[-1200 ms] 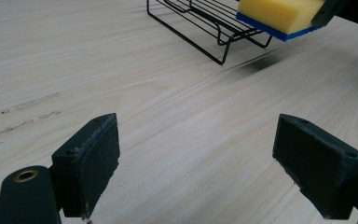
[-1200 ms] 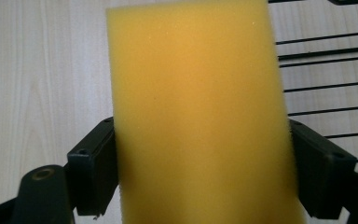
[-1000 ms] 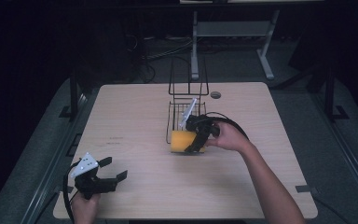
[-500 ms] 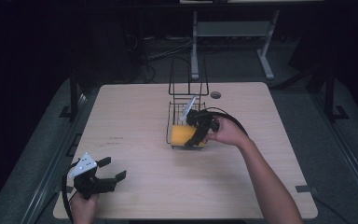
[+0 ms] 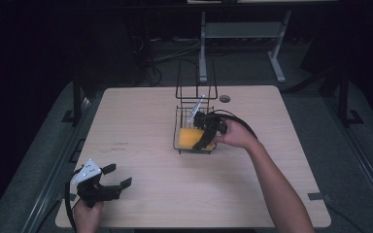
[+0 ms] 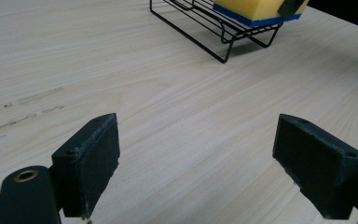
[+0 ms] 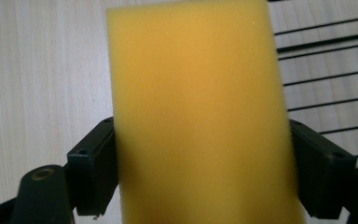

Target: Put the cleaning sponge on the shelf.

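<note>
Yellow sponge [image 7: 196, 112], porous foam block with a blue underside layer, sits at frame centre in the high view inside the black wire rack [image 5: 194, 121], clamped between the right gripper [image 5: 205, 138] jaws. Left gripper [image 5: 111, 183], lower left on the pale woodgrain desk [image 5: 141, 116], jaws wide apart, empty. Since one second ago, the sponge has moved from the rack's front edge into the rack.

- High view: overhead, facing forward and down across the whole counter [image 5: 141, 121].
- Left gripper view: low, distant, sharing the wire rack [image 6: 223, 35] and sponge [image 6: 256, 9].
- Right gripper view: pressed against that sponge [image 7: 196, 107].
</note>
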A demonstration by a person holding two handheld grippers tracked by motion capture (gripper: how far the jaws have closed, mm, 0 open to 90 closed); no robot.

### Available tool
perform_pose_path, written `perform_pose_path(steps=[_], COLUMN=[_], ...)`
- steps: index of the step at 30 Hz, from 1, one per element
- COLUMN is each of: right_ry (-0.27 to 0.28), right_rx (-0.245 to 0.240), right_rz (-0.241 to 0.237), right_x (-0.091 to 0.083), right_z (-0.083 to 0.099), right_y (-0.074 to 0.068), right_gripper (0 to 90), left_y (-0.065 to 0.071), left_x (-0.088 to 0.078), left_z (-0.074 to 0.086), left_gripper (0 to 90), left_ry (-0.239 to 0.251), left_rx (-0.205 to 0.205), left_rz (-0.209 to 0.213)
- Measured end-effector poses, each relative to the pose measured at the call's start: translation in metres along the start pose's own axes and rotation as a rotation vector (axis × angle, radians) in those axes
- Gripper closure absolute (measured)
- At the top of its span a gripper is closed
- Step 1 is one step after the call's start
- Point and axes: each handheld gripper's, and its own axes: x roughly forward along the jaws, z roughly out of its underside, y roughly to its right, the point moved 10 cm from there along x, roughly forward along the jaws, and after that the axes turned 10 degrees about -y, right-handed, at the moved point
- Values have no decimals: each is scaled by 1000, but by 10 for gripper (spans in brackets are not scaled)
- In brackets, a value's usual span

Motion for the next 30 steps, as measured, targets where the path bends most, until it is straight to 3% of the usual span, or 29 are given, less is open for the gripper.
perform_pose_path(steps=[4,6,11,18,21,23,30], right_ry=[-26,3,-8,-6,-9,-42,-18], right_rx=[-1,8,40,59,50,43,45], right_rz=[7,-7,-1,-8,-8,-2,7], right_x=[0,0,5,5,7,8,9], right_z=[-1,-4,3,5,4,4,-6], right_y=[4,7,18,24,23,24,32], right_gripper=[196,197,197,197,197,196,196], left_y=[-1,-1,-1,0,1,1,0], left_x=[0,-1,-1,0,1,1,0], left_z=[0,0,0,0,0,0,-1], left_gripper=[141,140,141,141,140,141,140], left_ry=[0,2,3,0,1,-1,8], left_rx=[0,-1,-9,-1,-1,5,4], left_rz=[1,2,4,6,9,8,5])
